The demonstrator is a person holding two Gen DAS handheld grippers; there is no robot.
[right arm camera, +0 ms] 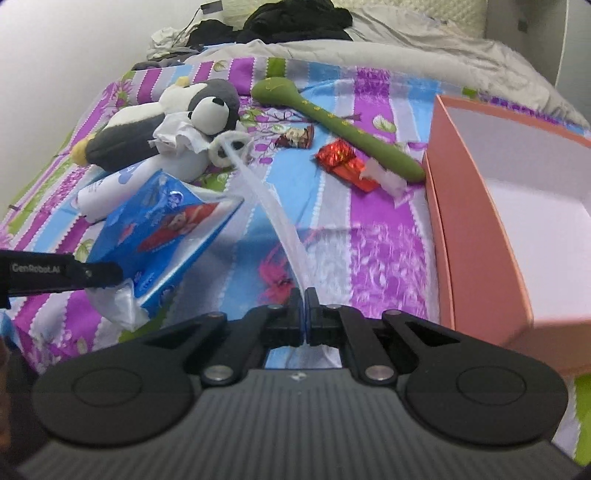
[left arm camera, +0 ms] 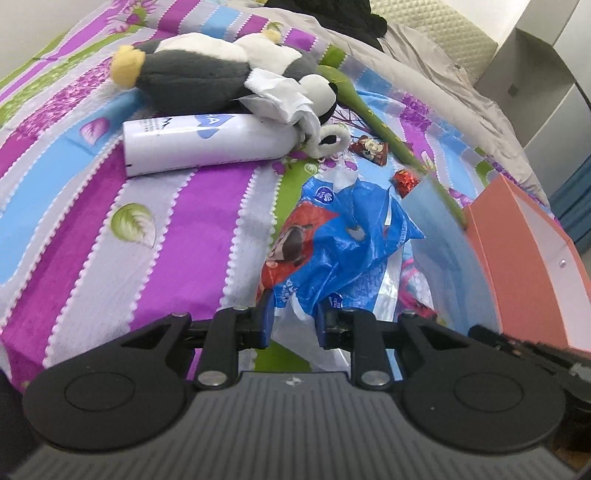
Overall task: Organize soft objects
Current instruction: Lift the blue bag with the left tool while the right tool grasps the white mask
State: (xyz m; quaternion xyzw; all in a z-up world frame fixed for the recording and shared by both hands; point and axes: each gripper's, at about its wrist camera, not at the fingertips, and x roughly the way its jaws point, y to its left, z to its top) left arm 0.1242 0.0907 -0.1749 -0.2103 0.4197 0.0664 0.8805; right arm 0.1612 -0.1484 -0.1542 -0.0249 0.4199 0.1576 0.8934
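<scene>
A blue printed plastic bag hangs over the striped bedspread, held between both grippers. My left gripper is shut on its bunched lower end; in the right wrist view one of its fingers pinches the bag. My right gripper is shut on the bag's clear film, which stretches taut away from it. A grey-and-white plush penguin lies further back. A long green plush stick lies beside it.
An open pink box stands at the right. A white bottle lies against the penguin, with crumpled tissue on top. Red candy wrappers lie on the bedspread. Dark clothes and a grey blanket lie at the back.
</scene>
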